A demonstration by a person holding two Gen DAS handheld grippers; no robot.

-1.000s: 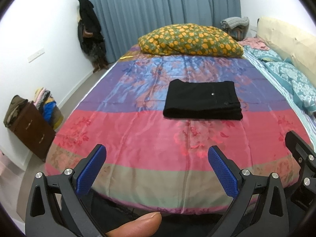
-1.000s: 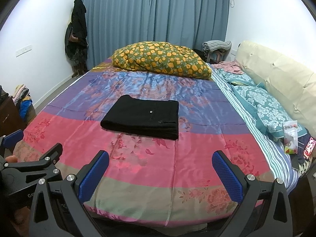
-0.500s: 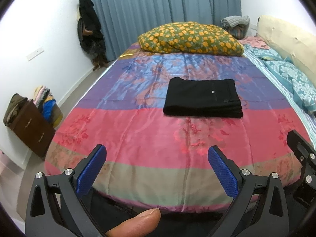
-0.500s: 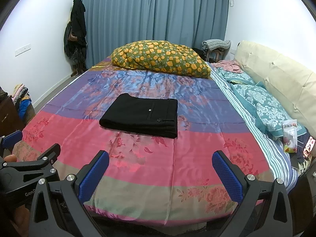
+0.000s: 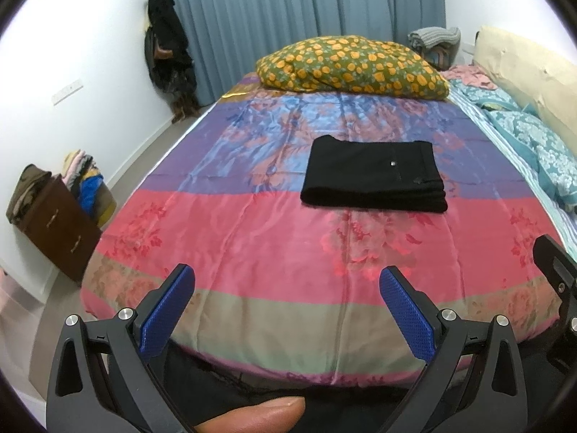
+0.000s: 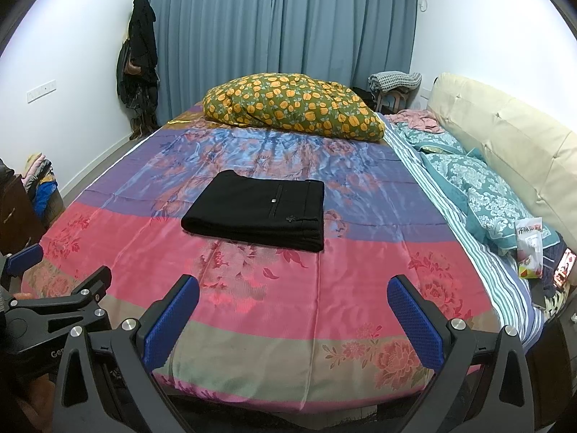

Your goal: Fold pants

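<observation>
Pants point(image 5: 375, 175): one, folded, on bedspread point(image 5: 252, 234).

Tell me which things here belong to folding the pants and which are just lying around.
Job: black pants, folded on the quilt; left gripper and right gripper, both open.
Lying about: floral pillow, teal pillows, snack packet.
</observation>
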